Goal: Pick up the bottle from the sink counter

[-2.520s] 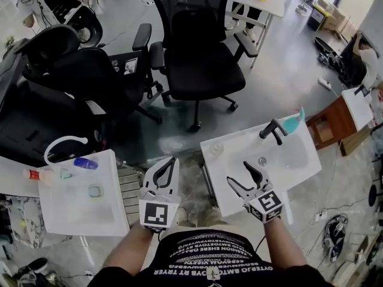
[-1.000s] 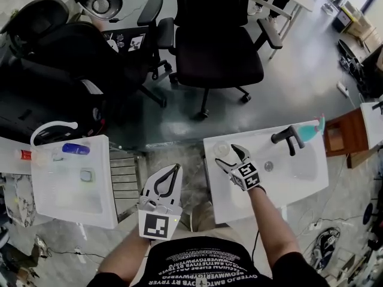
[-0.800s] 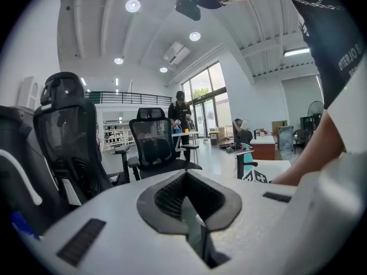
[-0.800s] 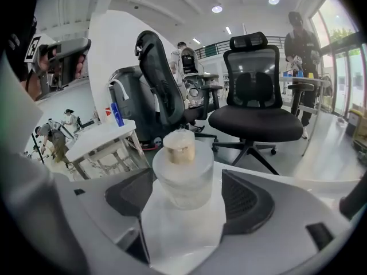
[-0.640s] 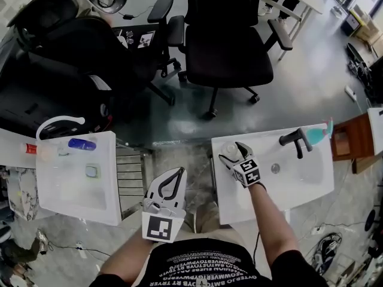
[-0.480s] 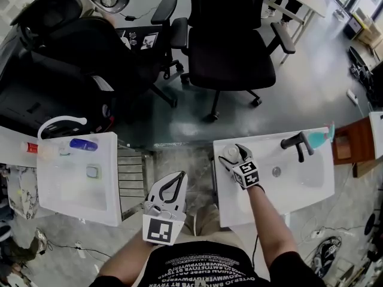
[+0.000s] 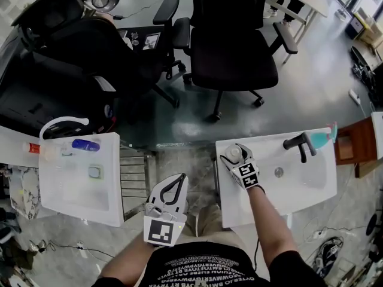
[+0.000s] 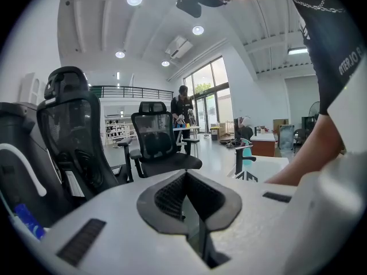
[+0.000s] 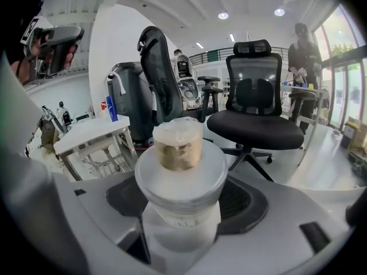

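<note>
A small clear bottle (image 7: 232, 155) with a wide white collar and a pale cap stands at the far left corner of the white sink counter (image 7: 299, 187). My right gripper (image 7: 234, 153) reaches over that corner, its jaws on both sides of the bottle and shut on it. In the right gripper view the bottle (image 9: 180, 176) fills the gap between the jaws, upright, with its collar above them. My left gripper (image 7: 178, 178) hangs between the two sinks, shut and holding nothing; in its own view the left gripper (image 8: 186, 179) points at the office chairs.
A black faucet (image 7: 297, 142) and a teal bottle (image 7: 323, 137) stand at the sink's far right. A second white sink (image 7: 72, 190) at the left holds a blue bottle (image 7: 85, 144). Black office chairs (image 7: 239, 46) stand beyond the sinks.
My right gripper went from the sink's front to its far left corner and closed round the bottle. The left gripper stayed shut in the same place.
</note>
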